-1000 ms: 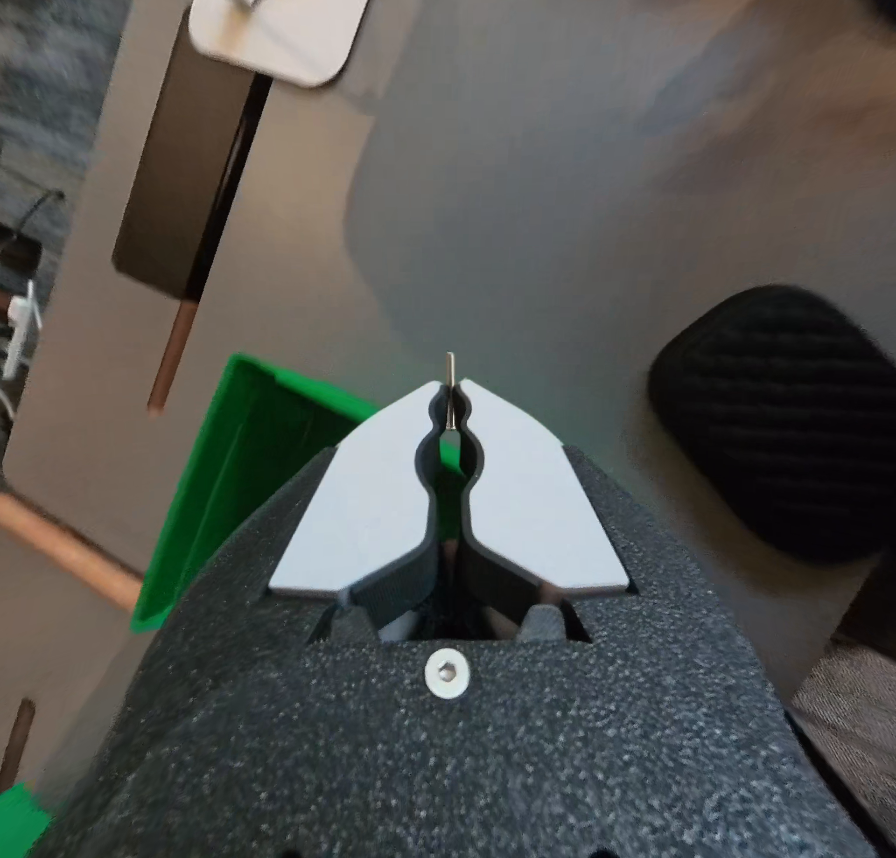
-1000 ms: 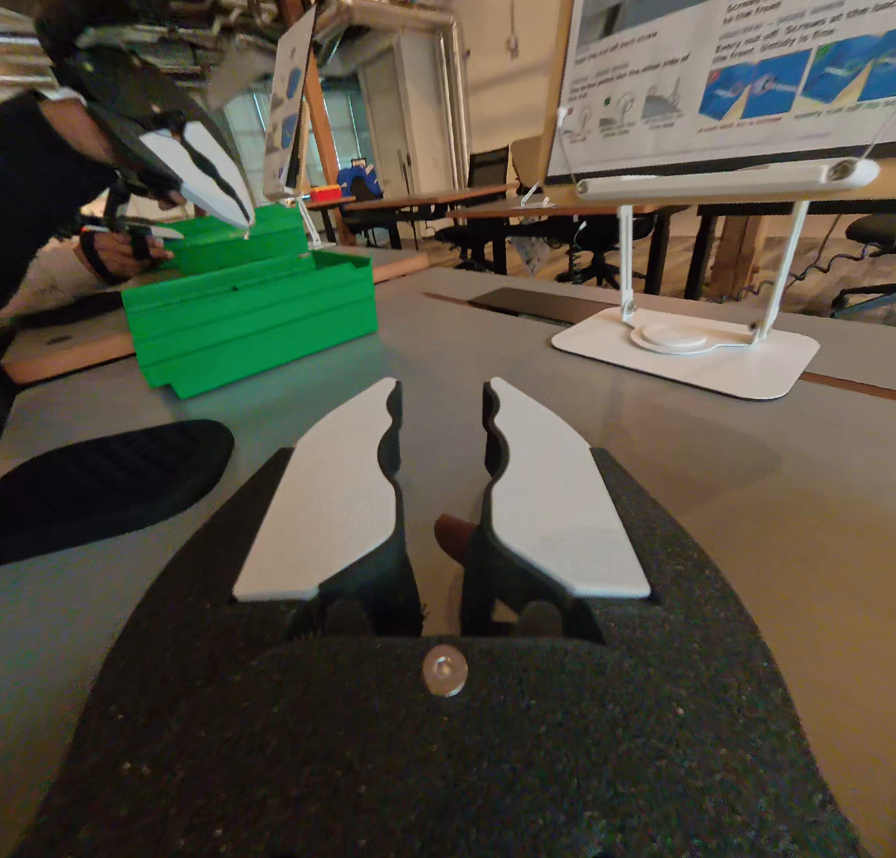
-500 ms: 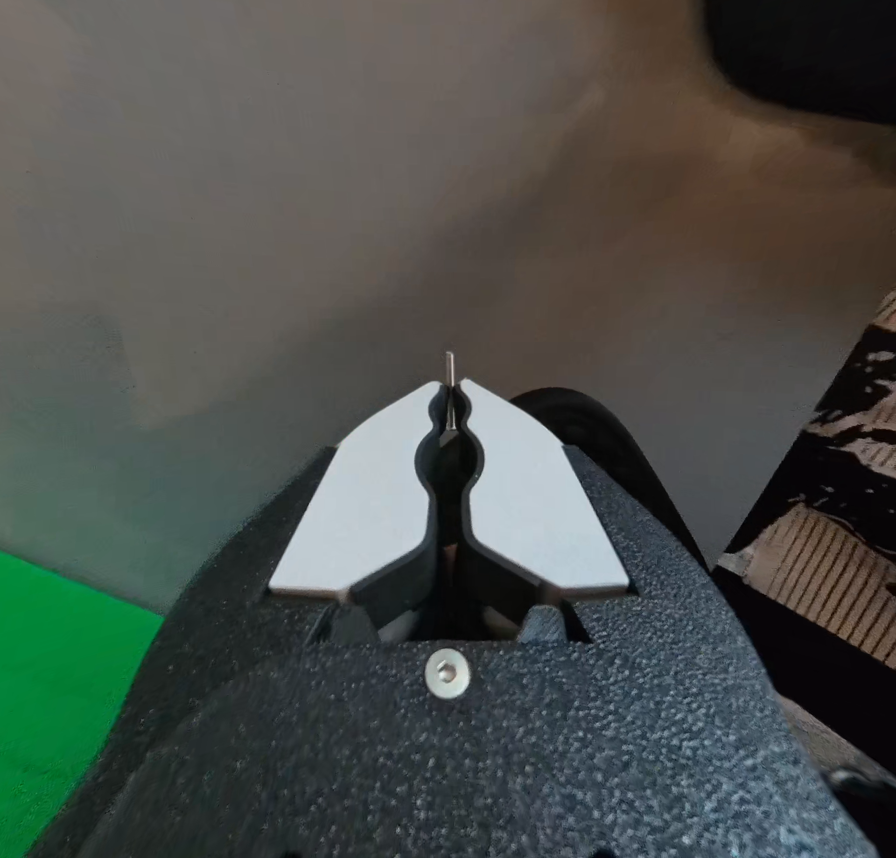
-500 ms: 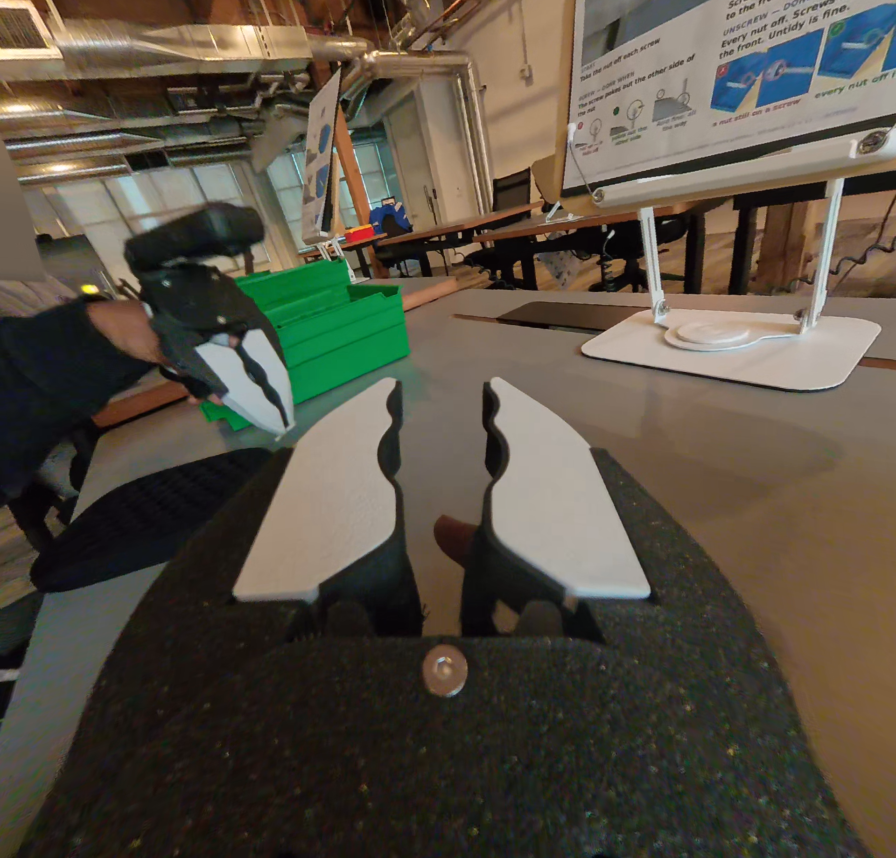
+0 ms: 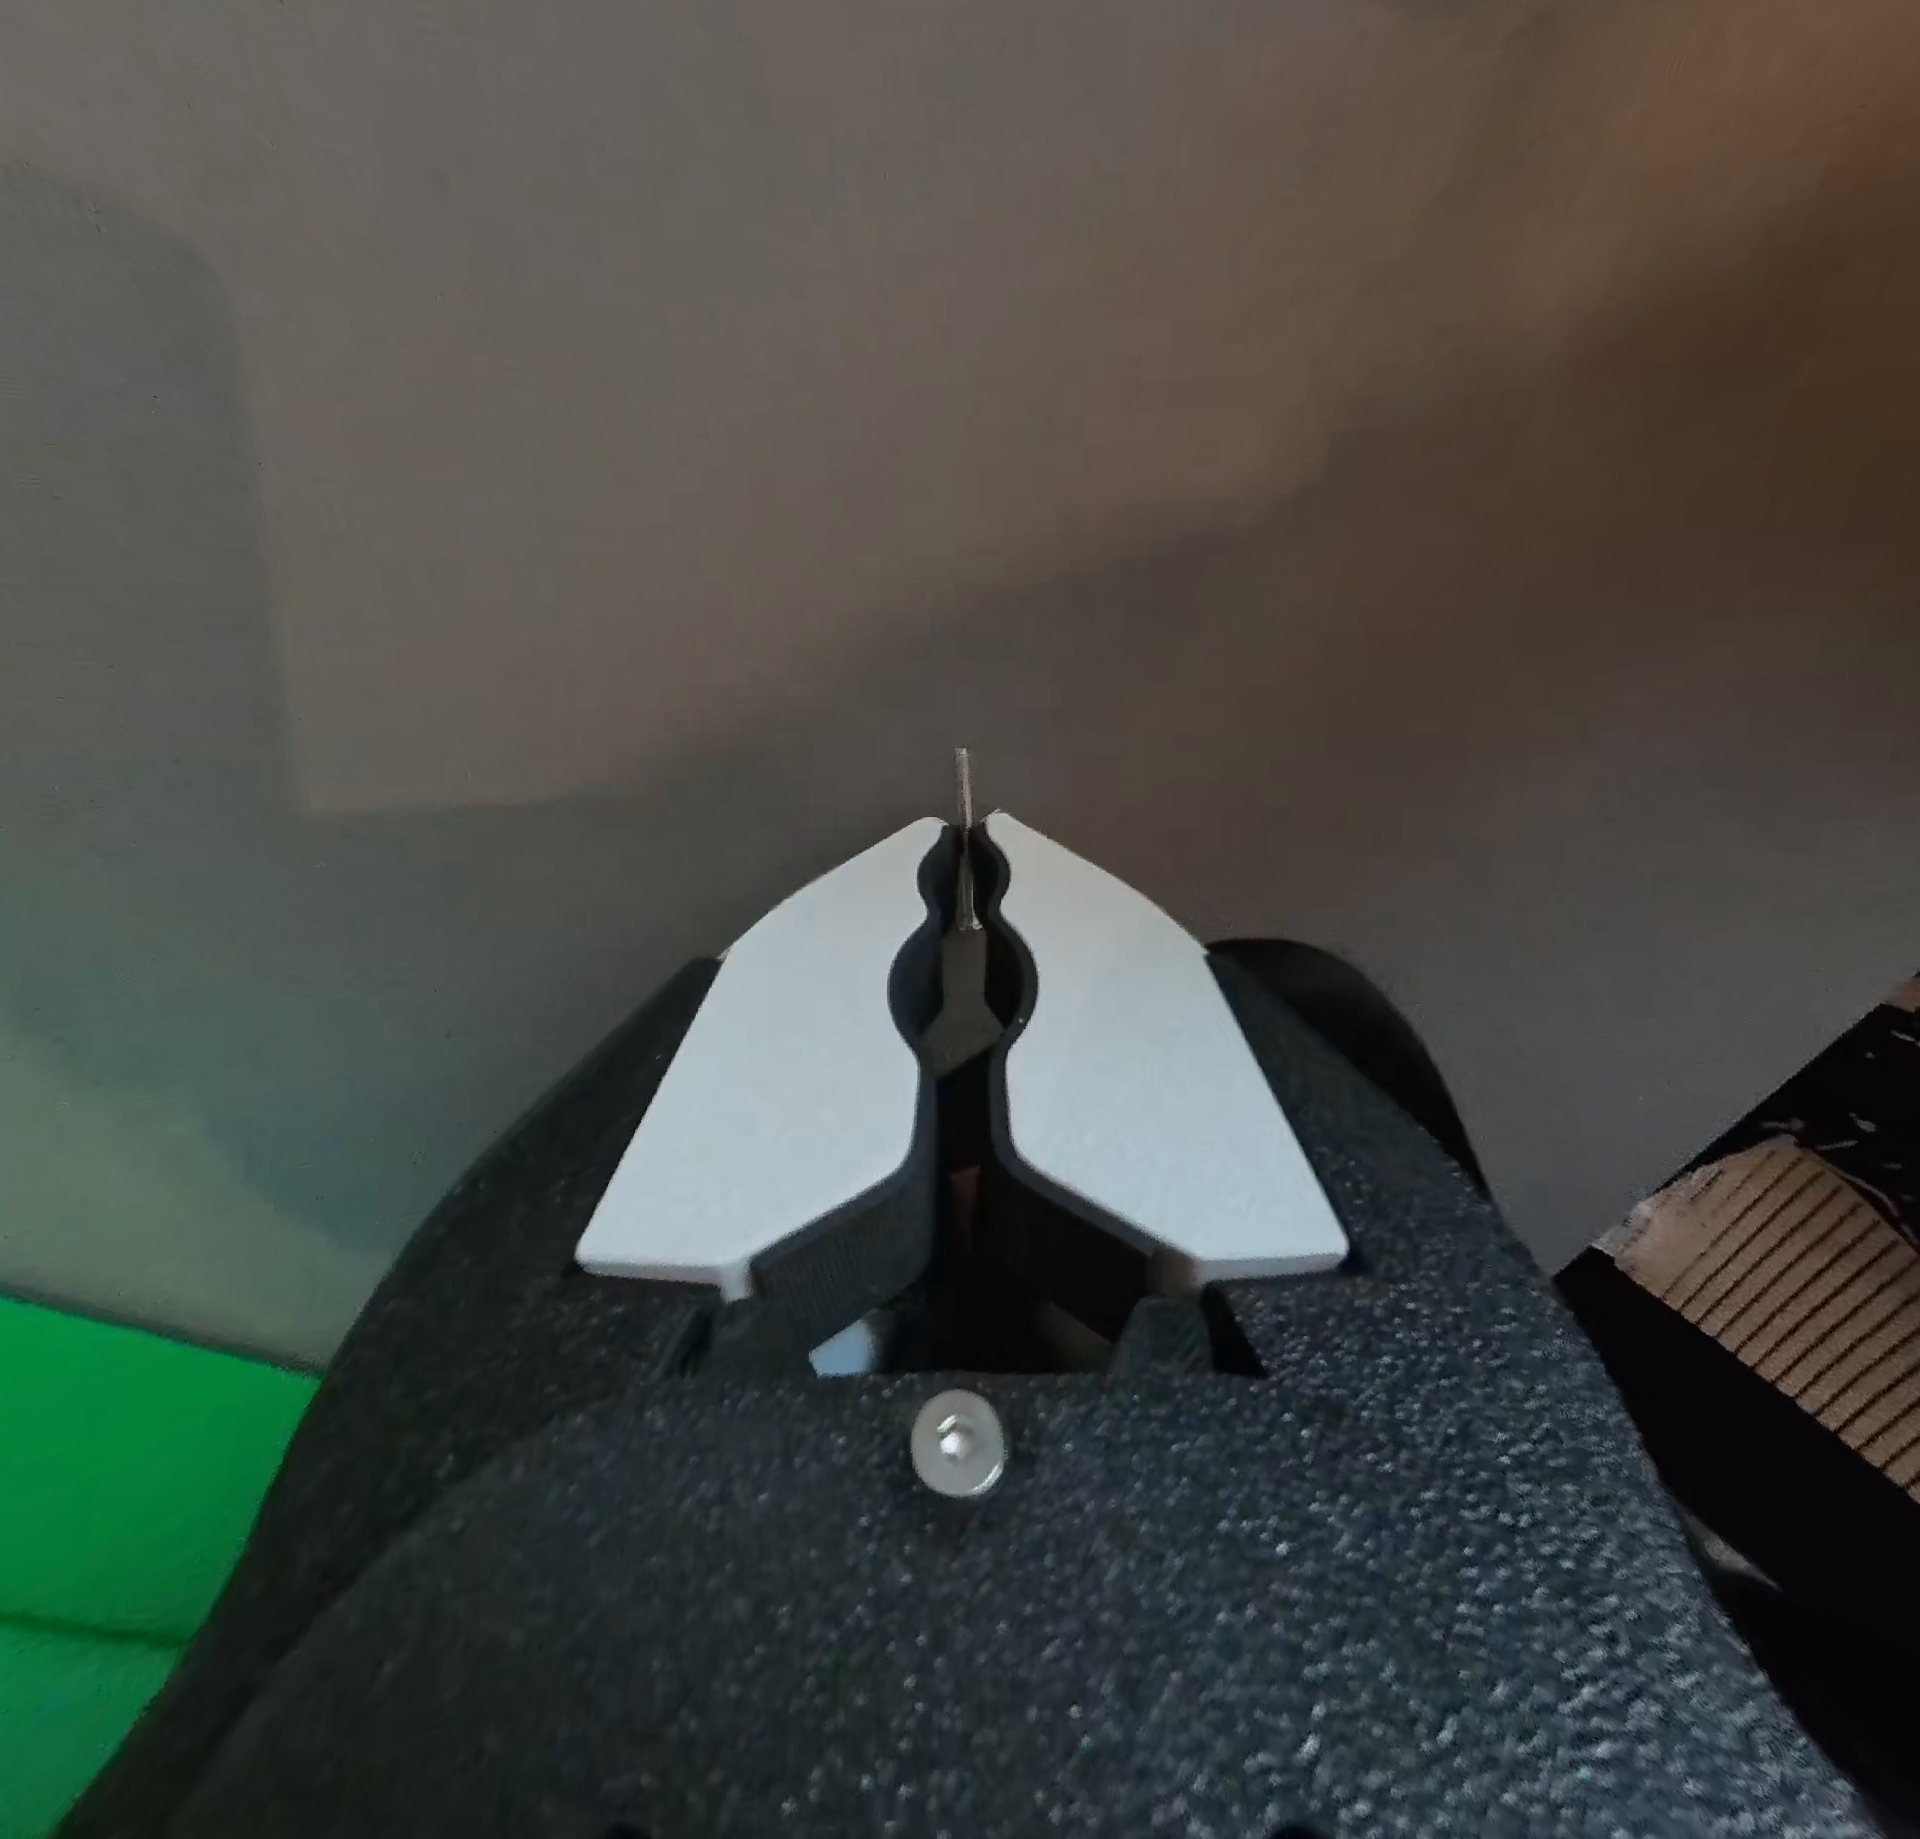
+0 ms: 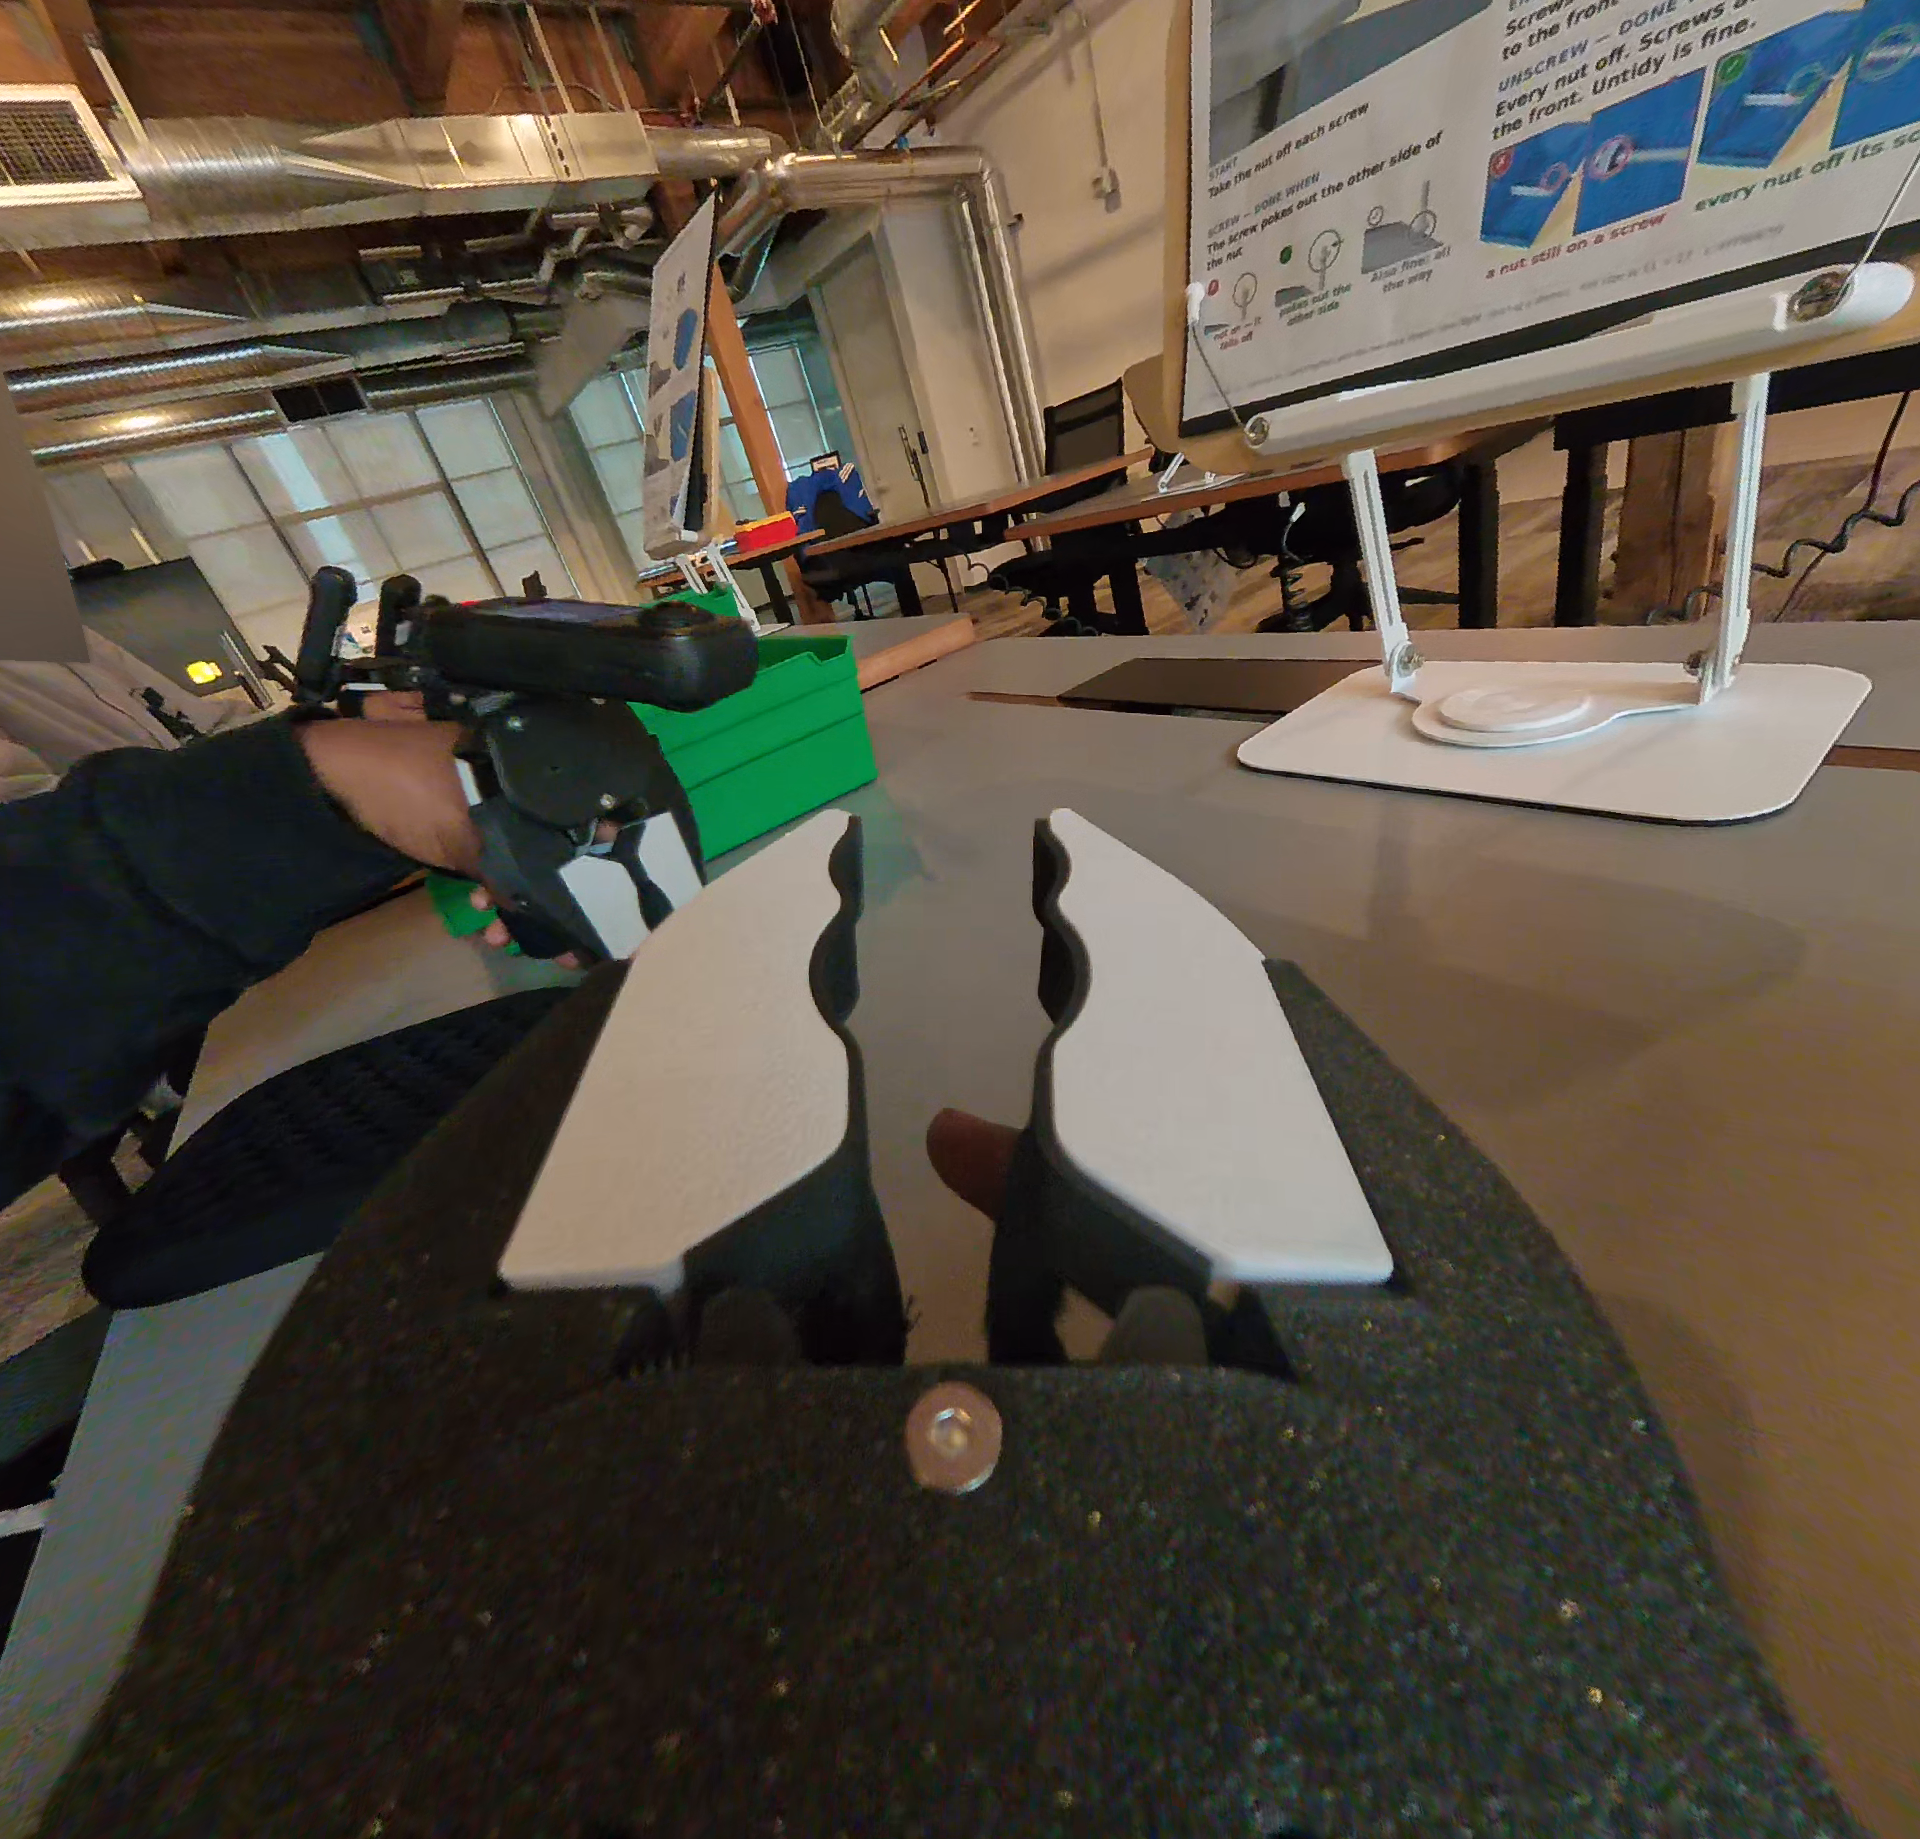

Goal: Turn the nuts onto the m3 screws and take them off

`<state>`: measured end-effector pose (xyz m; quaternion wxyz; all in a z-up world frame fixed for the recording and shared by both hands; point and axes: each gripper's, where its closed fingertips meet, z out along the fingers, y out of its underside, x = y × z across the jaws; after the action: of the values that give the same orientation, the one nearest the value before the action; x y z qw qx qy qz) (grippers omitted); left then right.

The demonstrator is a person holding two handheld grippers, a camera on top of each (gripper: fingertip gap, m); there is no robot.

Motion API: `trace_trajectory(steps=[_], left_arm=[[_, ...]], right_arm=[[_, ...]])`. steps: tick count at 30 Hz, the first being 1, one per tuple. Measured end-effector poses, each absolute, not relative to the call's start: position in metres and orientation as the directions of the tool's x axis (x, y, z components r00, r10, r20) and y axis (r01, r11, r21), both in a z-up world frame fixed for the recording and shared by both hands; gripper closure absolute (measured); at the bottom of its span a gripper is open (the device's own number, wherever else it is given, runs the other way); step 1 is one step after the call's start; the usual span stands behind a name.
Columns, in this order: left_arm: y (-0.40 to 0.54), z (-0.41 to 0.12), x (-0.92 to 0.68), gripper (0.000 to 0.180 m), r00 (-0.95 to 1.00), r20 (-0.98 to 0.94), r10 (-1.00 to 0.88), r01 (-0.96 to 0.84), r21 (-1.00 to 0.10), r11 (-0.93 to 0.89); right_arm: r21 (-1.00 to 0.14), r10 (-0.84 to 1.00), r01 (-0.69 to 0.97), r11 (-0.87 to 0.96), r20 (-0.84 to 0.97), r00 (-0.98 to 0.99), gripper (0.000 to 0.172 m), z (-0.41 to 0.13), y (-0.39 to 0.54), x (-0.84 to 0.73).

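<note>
Left wrist view looks down over the left gripper, whose white fingers are pressed together on a thin silver screw — its shaft pokes out past the fingertips, and its dark head sits back in the hollow between the fingers. Beyond the tip lies the grey bench, blurred, with a patch of the green bin at the near left and a black mesh pad just right of the fingers. Right wrist view shows the right gripper low over the same bench, its fingers spread well apart with only bare bench between them. To the left in that view a hand in a black sleeve holds the left gripper just in front of the green bin; the screw is too small to make out there. A black mesh pad lies near left, and a white stand carrying a printed instruction sheet stands far right. No nut can be made out in either view.
</note>
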<state>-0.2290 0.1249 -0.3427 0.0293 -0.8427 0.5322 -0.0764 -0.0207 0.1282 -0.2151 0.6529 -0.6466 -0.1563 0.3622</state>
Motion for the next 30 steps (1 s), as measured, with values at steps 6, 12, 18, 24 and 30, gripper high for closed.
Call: trace_trajectory(steps=[6,12,18,24,30], left_arm=[[0.131,-0.342,-0.223,0.178,0.431,0.087,-0.898,-0.892,-0.11,-0.439],[0.14,-0.341,-0.225,0.165,0.439,0.022,-0.898,-0.891,-0.122,-0.438],[0.149,-0.32,-0.22,0.157,0.453,-0.032,-0.891,-0.863,-0.266,-0.43],[0.152,-0.232,-0.245,0.153,0.468,-0.14,-0.873,-0.794,-0.501,-0.345],[0.163,-0.18,-0.364,0.155,0.613,-0.22,-0.759,-0.73,-0.525,-0.438]], right_arm=[[-0.951,0.667,-0.292,-0.1,-0.282,0.689,0.141,-0.214,0.129,-0.017],[-0.954,0.665,-0.284,-0.091,-0.271,0.696,0.142,-0.213,0.128,-0.016],[-0.95,0.668,-0.301,-0.087,-0.28,0.69,0.142,-0.211,0.127,-0.015],[-0.957,0.659,-0.277,-0.083,-0.261,0.705,0.142,-0.213,0.127,-0.015],[-0.946,0.645,-0.309,-0.102,-0.299,0.703,0.142,-0.214,0.13,-0.012]])
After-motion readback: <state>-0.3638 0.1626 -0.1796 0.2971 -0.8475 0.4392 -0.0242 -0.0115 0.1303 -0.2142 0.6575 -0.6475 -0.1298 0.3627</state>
